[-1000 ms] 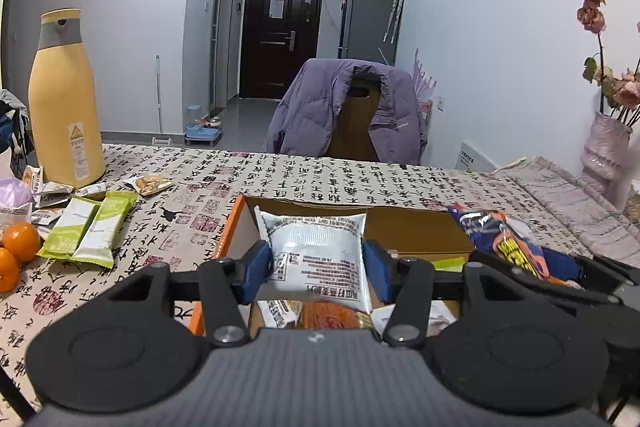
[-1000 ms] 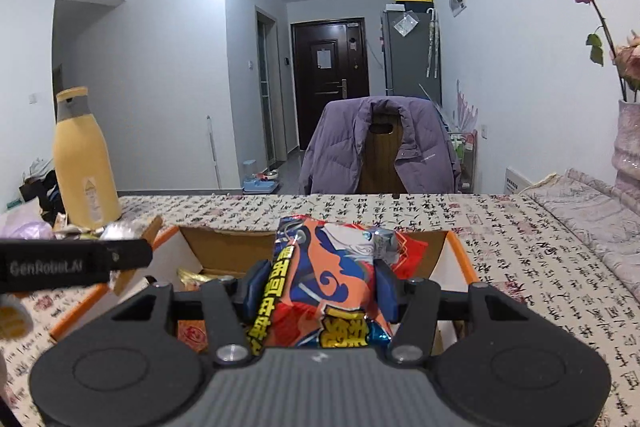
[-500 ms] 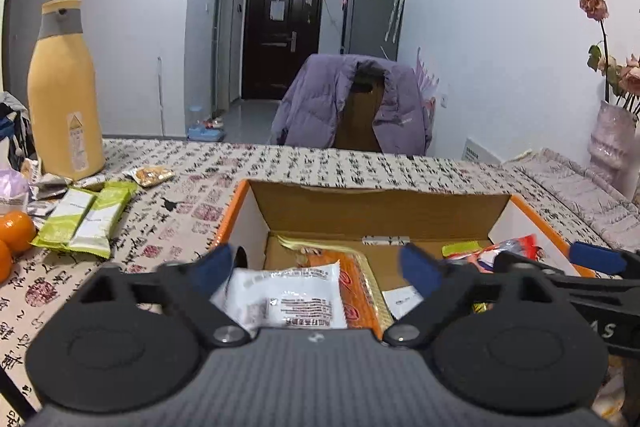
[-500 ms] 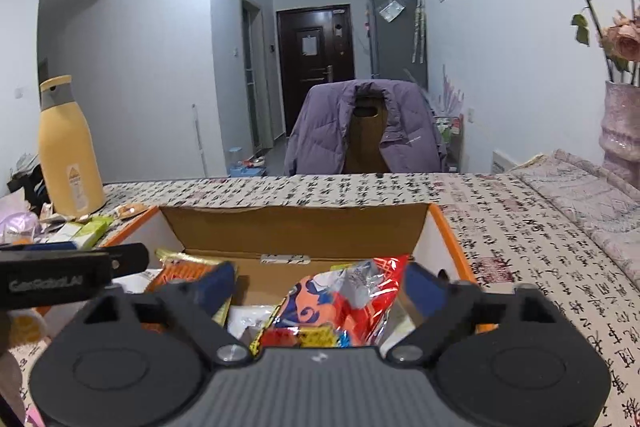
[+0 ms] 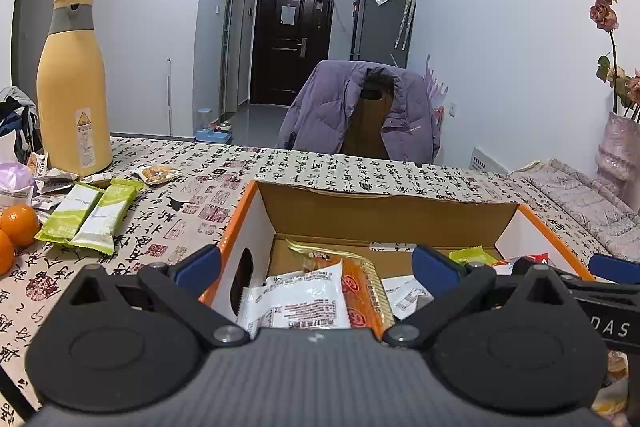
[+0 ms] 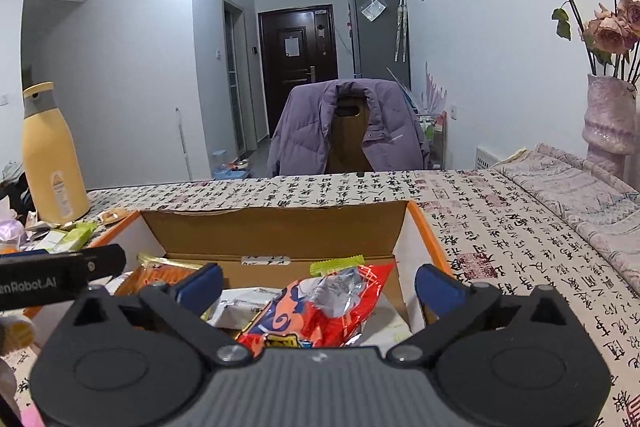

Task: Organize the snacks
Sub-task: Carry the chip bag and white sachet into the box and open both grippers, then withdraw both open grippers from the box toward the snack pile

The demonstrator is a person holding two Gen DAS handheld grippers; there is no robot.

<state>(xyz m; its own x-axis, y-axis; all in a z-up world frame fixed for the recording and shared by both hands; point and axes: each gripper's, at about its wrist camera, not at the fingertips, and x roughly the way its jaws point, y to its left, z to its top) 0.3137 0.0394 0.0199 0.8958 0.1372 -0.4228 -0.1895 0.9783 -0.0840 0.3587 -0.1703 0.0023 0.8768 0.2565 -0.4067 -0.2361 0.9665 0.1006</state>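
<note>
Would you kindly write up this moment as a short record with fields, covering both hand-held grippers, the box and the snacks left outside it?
left hand-held gripper: open, jaws just opened, white snack packet lies below in the box
right hand-held gripper: open, jaws just opened, red snack bag lies released
cardboard box: open-topped, orange-edged, holds several packets
outside the box: two green packets, oranges beside the yellow bottle

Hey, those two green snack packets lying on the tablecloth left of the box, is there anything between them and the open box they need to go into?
Nothing visible blocks them. The two green packets lie flat on bare tablecloth, with only cloth between them and the box. The box is open-topped; its orange-edged left wall is the only thing to lift over.
</note>
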